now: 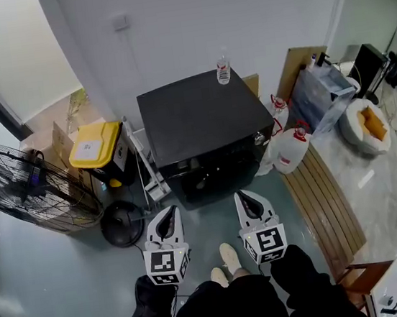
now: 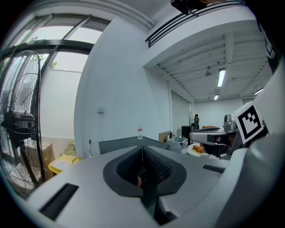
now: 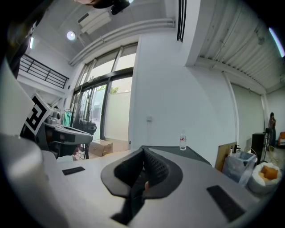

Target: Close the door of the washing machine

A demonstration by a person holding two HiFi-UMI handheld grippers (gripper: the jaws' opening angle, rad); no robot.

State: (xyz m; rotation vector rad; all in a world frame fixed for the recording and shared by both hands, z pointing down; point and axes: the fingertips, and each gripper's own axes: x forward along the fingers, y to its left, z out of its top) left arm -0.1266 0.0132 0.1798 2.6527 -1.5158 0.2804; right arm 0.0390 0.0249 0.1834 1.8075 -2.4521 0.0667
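The washing machine [image 1: 204,117] is a black box against the white wall, with a small clear bottle [image 1: 223,70] on its top. Its dark front face [image 1: 211,174] looks toward me; whether the door stands ajar I cannot make out. My left gripper [image 1: 169,219] and right gripper [image 1: 246,200] hover side by side just short of that front, touching nothing. Both are shut with nothing between the pads. In the left gripper view the closed gripper [image 2: 142,149] points at the machine's top edge [image 2: 120,143]. The right gripper [image 3: 143,151] does the same in its own view, bottle [image 3: 182,141] beyond.
A yellow-lidded bin [image 1: 95,146] and a large floor fan [image 1: 21,185] stand left of the machine, with a round black base [image 1: 124,223] on the floor. On the right are white jugs [image 1: 291,149], a slatted wooden bench [image 1: 328,202] and bagged clutter [image 1: 324,90].
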